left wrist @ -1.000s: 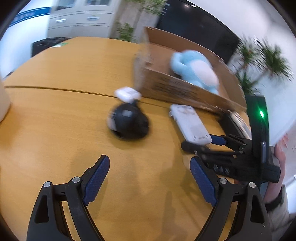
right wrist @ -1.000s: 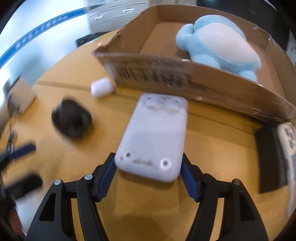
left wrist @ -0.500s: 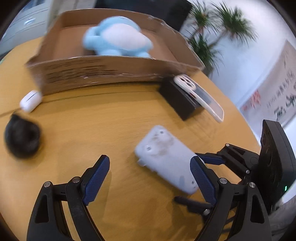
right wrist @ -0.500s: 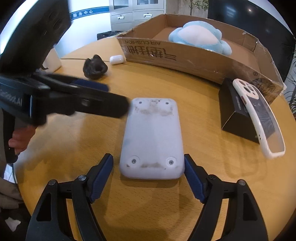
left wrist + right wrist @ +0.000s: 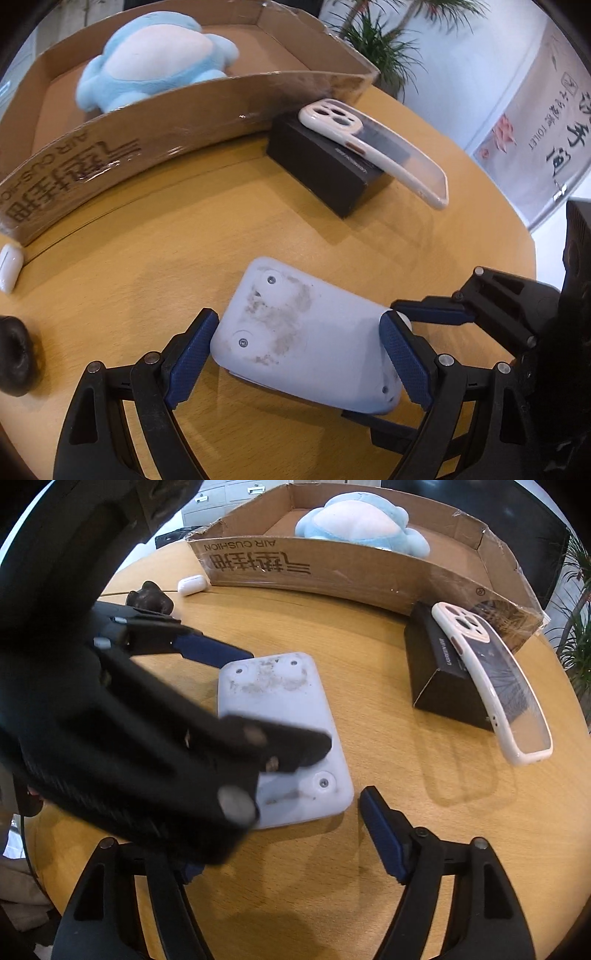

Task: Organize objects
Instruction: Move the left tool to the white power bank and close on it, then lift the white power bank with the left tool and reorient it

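left gripper (image 5: 295,354) spread, straddling grey-white device (image 5: 306,332) flat on wooden table (image 5: 147,258). right gripper (image 5: 280,834) jaws apart, just been closing, pads off it. beyond: black box (image 5: 325,173) under phone case (image 5: 373,147); cardboard box (image 5: 155,122) holding blue plush (image 5: 147,70).

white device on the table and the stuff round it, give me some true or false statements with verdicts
1. The white device lies between the left tongs' fingers. True.
2. The plush toy sits on the table outside the cardboard box. False: it lies inside the box.
3. The phone case leans on the black box. True.
4. The earbud case rests on the white device. False: it lies apart, by the cardboard box.
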